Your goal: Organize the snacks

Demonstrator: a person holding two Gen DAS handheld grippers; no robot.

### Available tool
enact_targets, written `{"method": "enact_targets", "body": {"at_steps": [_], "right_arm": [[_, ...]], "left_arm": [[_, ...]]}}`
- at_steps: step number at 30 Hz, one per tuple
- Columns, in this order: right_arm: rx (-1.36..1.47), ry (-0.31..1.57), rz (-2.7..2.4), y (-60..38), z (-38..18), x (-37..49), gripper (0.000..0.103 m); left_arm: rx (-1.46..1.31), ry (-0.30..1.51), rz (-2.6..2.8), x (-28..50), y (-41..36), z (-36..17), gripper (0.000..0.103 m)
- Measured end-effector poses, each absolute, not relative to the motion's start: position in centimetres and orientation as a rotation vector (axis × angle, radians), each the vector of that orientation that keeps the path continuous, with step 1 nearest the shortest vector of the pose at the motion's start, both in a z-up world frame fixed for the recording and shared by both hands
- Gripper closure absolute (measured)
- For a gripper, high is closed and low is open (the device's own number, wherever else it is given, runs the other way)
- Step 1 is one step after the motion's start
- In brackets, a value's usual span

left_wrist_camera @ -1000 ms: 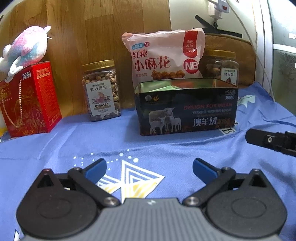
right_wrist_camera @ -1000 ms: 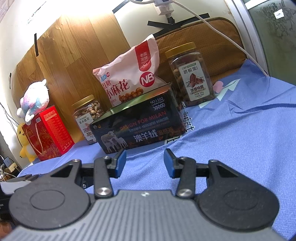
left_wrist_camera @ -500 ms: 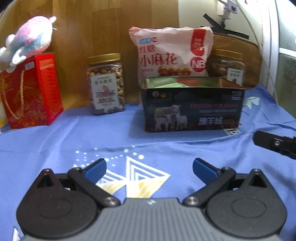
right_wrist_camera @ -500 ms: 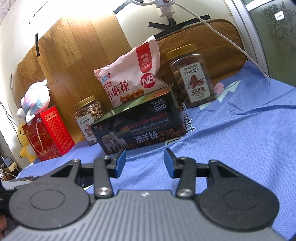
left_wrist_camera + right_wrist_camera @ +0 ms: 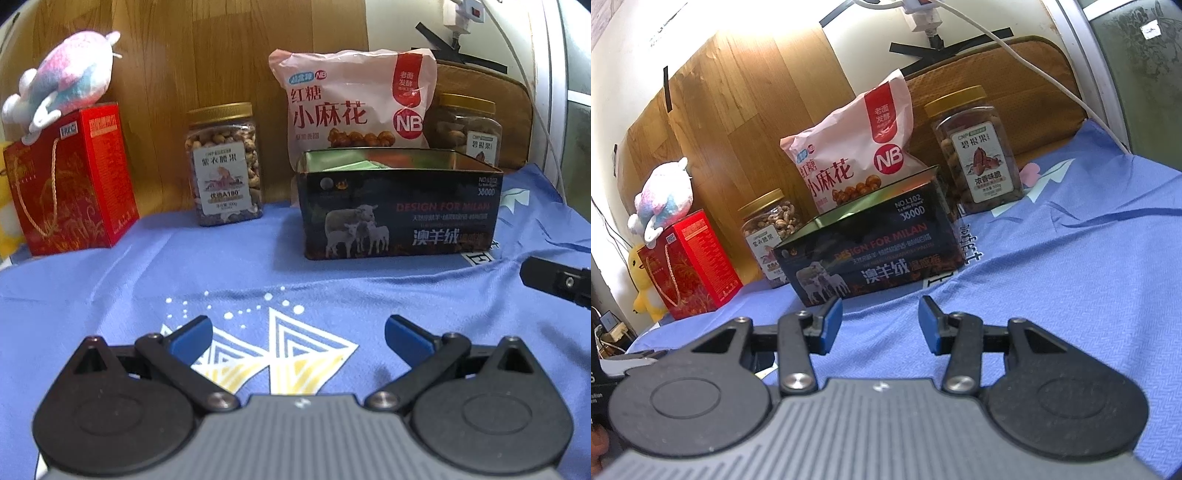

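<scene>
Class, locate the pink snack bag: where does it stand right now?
In both wrist views the pink snack bag stands upright at the back, directly behind the open dark tin, between the two gold-lidded nut jars.

Bare blue cloth (image 5: 258, 273) lies open ahead of my fingers up to the dark tin (image 5: 400, 214), with jars, pink bag (image 5: 351, 99) and red box (image 5: 74, 181) walling the back.

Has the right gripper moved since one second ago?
No. In the right wrist view, the right gripper keeps the same place against the dark tin box; jaws open, nothing between them.
</scene>
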State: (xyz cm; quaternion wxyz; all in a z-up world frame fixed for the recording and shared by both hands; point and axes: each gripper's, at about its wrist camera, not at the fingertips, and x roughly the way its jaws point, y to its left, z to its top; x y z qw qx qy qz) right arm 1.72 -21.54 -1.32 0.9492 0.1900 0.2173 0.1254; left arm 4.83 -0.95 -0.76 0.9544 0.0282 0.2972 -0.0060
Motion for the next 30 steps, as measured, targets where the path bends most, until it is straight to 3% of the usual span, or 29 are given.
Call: {"method": "enact_targets", "body": {"at_steps": [30], "right_arm": [[0.383,0.430,0.267,-21.50,-1.27,1.51,0.054]], "left_arm": [[0.098,0.626,0.000,5.16,-1.37,-1.16,0.000]]}}
